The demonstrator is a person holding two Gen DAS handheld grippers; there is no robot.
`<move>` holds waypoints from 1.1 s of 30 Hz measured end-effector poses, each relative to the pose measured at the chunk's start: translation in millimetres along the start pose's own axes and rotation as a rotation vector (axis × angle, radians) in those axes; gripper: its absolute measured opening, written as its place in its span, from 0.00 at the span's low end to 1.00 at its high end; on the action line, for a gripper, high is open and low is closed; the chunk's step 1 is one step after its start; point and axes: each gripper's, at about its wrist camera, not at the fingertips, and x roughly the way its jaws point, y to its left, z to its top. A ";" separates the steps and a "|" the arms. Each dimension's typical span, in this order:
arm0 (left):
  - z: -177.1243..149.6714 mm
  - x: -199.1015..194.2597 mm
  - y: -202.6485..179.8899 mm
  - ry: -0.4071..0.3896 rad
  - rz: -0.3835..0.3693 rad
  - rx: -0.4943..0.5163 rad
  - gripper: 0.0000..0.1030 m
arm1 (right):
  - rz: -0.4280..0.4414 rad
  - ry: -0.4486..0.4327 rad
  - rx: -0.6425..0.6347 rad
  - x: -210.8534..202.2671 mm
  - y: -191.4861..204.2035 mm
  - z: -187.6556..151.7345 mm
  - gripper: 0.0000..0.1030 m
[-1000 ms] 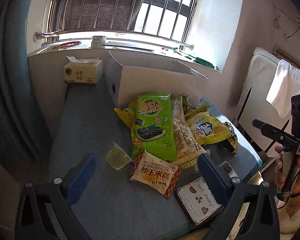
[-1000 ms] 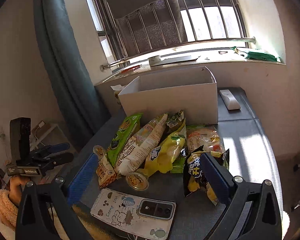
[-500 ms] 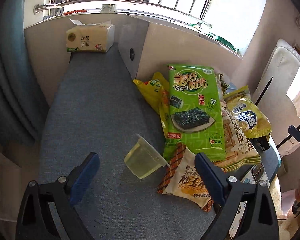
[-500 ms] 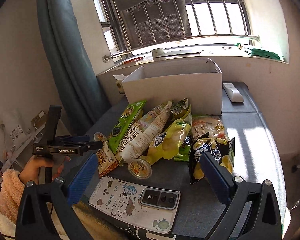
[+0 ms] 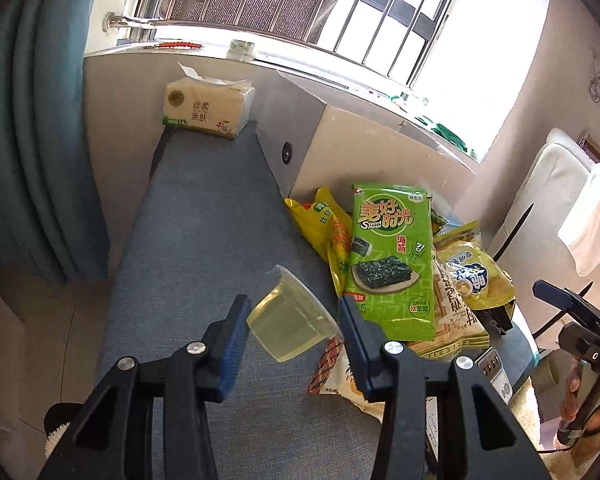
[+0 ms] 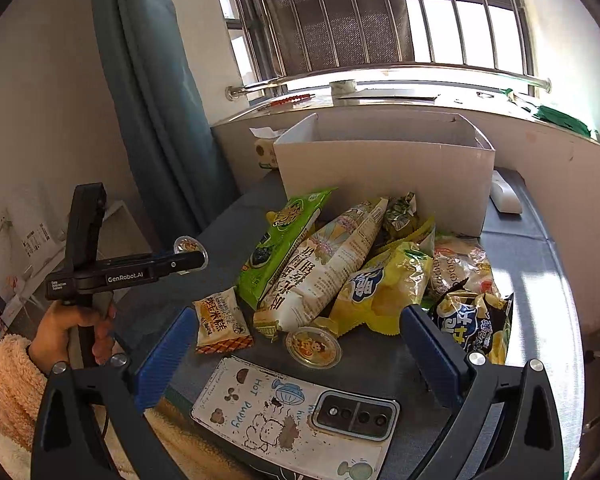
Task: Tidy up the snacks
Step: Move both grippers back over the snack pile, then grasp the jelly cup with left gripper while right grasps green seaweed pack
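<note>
**Left gripper pinches a jelly cup; right gripper waits open.**

Left wrist view: the left gripper has just been closing its jaws, and they now pinch the clear jelly cup by its sides. The cup is tilted, near the front edge of the padded bench. Half a second back it lay free between wide jaws. The first pick looks secured, and the white box at the back edge is the likely destination.

Right wrist view: the right gripper is spread wide and empty, above a second jelly cup and one phone at the front edge. Counted: two jelly cups, one box, and at least seven packets heaped against the box.
</note>
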 end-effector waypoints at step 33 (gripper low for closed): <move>61.6 -48.6 -13.9 -0.168 -0.165 0.018 0.48 | 0.027 -0.039 0.019 55.4 -27.0 150.9 0.13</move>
